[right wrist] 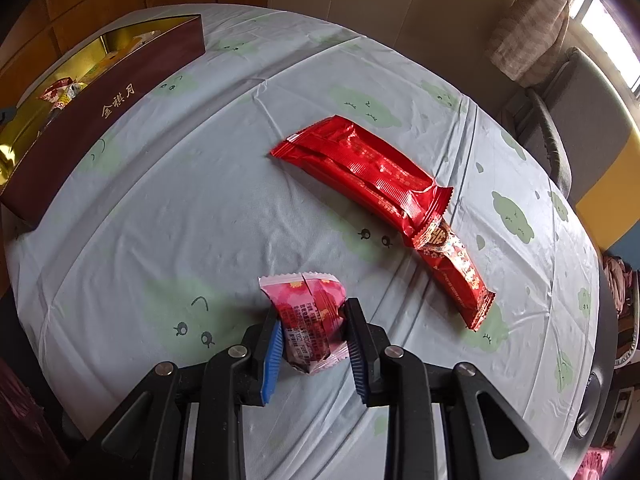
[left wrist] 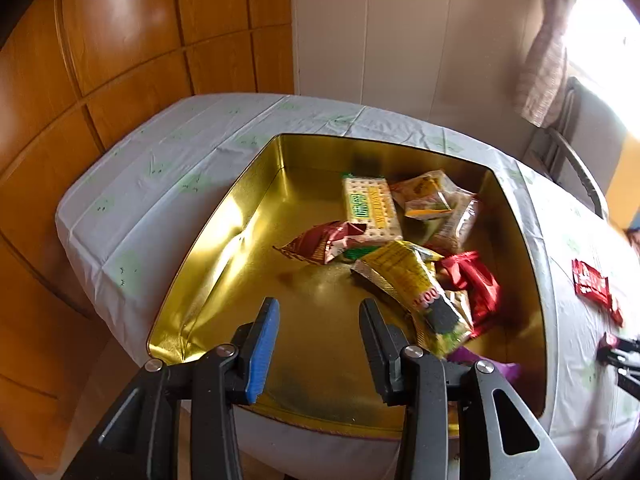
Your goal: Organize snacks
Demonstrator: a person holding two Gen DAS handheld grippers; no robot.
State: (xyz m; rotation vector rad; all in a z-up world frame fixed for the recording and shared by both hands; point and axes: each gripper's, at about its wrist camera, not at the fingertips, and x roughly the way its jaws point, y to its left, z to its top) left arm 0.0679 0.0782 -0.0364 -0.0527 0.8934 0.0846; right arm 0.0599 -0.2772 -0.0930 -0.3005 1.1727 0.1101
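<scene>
A gold-lined tin stands on the table and holds several snacks heaped at its right side: a cracker packet, a yellow packet, a dark red packet and a bright red one. My left gripper hangs over the tin's bare near floor, open, with nothing between its fingers. My right gripper is shut on a pink flowered snack packet down at the tablecloth. A long red packet and a smaller red-and-gold bar lie on the cloth just beyond it.
The tin's maroon outer wall is at the far left in the right wrist view. A pale cloth with green prints covers the table. A grey chair stands at the right, wood panelling behind.
</scene>
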